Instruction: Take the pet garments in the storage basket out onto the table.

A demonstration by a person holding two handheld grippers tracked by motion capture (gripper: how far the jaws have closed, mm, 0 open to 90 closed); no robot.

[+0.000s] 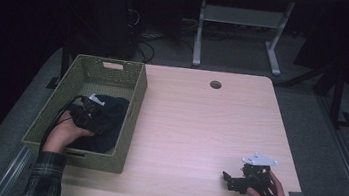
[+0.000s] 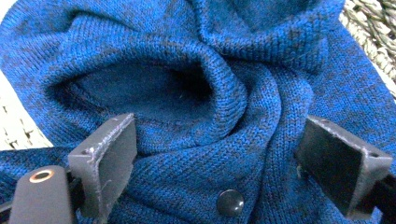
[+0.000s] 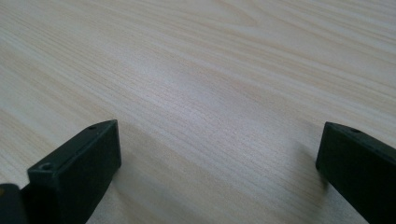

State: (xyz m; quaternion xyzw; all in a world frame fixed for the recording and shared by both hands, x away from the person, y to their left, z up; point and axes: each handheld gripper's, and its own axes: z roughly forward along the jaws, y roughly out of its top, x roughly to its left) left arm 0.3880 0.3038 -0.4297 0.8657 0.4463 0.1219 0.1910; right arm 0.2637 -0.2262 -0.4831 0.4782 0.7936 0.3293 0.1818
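Observation:
A dark blue knitted garment (image 1: pixel 109 118) lies crumpled inside a green woven basket (image 1: pixel 88 70) at the table's left. In the left gripper view the knit (image 2: pixel 196 70) has folds and a dark button (image 2: pixel 229 202). My left gripper (image 1: pixel 94 113) is down in the basket, open, its jaws spread wide over the fabric (image 2: pixel 219 158) and touching it. My right gripper (image 1: pixel 229 179) rests near the table's front right, open, with bare wood between its jaws (image 3: pixel 219 154).
The light wood table (image 1: pixel 199 126) has a round cable hole (image 1: pixel 215 85) at the back. Behind it stand a white desk frame (image 1: pixel 236 30) and cables on the floor. The basket's weave (image 2: pixel 373 28) shows beside the garment.

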